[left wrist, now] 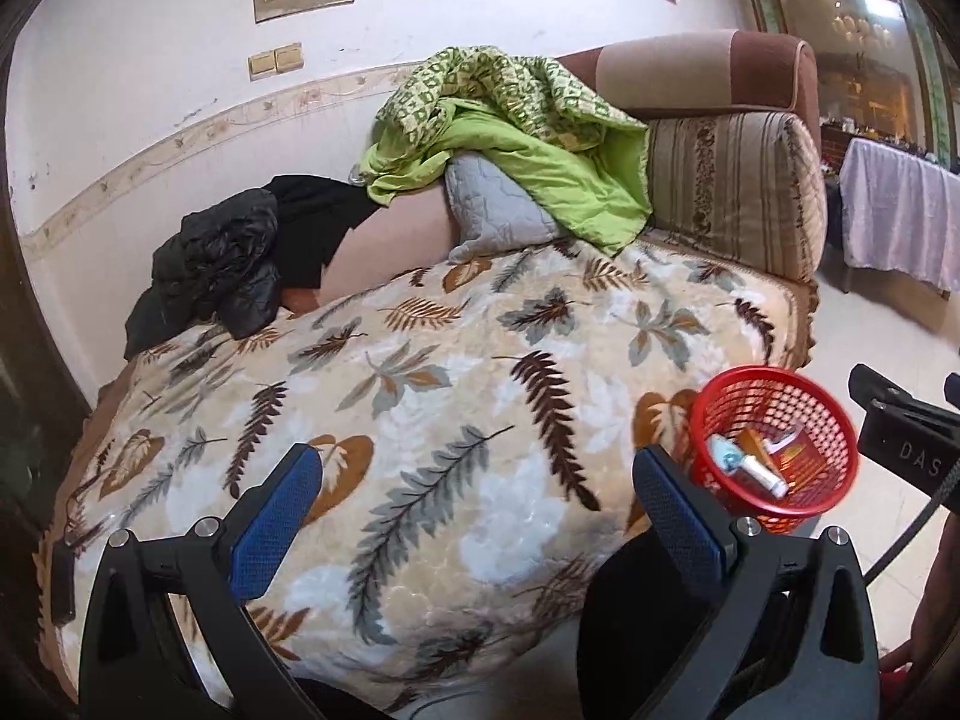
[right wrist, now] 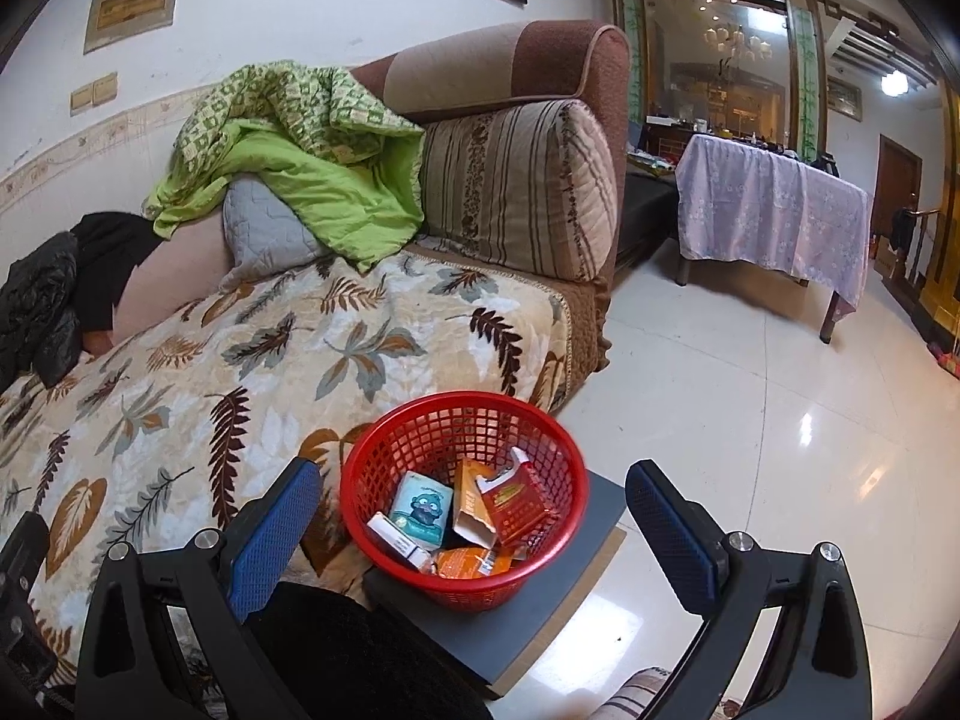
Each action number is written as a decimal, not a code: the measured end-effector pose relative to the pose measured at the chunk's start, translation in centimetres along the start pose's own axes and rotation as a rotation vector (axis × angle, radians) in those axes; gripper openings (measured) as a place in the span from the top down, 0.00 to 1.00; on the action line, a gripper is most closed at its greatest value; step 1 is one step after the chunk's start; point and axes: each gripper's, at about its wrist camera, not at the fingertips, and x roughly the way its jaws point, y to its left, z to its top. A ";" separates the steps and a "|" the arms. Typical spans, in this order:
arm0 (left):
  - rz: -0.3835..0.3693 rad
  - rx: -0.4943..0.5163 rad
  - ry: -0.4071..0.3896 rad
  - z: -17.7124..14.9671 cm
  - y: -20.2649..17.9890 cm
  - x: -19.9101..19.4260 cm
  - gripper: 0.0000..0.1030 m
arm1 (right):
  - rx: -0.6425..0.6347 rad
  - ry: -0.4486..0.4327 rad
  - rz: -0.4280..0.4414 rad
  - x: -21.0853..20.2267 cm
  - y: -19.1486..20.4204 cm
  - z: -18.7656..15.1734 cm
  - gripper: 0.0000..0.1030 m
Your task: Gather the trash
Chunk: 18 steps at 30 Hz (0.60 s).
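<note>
Right wrist fisheye looks over a sofa (right wrist: 510,78) draped in a leaf-patterned blanket (right wrist: 198,372), with a green quilt (right wrist: 300,150) bunched against its backrest, a grey pillow (right wrist: 258,234) under the quilt and a black jacket (right wrist: 36,300) at the far end. Beyond the sofa, well apart on the tiled floor (right wrist: 750,420), stands a tabletop under a pale floral cloth (right wrist: 774,204). Just beside the sofa's front edge a grey board (right wrist: 540,606) carries a red basket (right wrist: 540,570), which holds the trash: a red carton (right wrist: 519,504), an orange box (right wrist: 471,498), a blue-green packet (right wrist: 423,507) and a small white box (right wrist: 393,537). The right hand-held gripper (right wrist: 474,516) hovers over the basket, released, its blue fingers on either side with nothing between them. The left hand-held gripper (left wrist: 474,504) hangs over the blanket, likewise spread wide and empty, the basket just to its right.
</note>
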 end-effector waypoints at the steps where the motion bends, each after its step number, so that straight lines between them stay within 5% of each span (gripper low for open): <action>1: 0.003 -0.003 0.003 0.0 0.3 0.3 0.00 | -0.009 0.007 0.002 0.4 0.6 0.1 0.00; 18: -0.068 -0.009 0.078 0.0 0.1 6.3 0.00 | -0.045 0.060 -0.067 4.6 2.0 0.2 0.00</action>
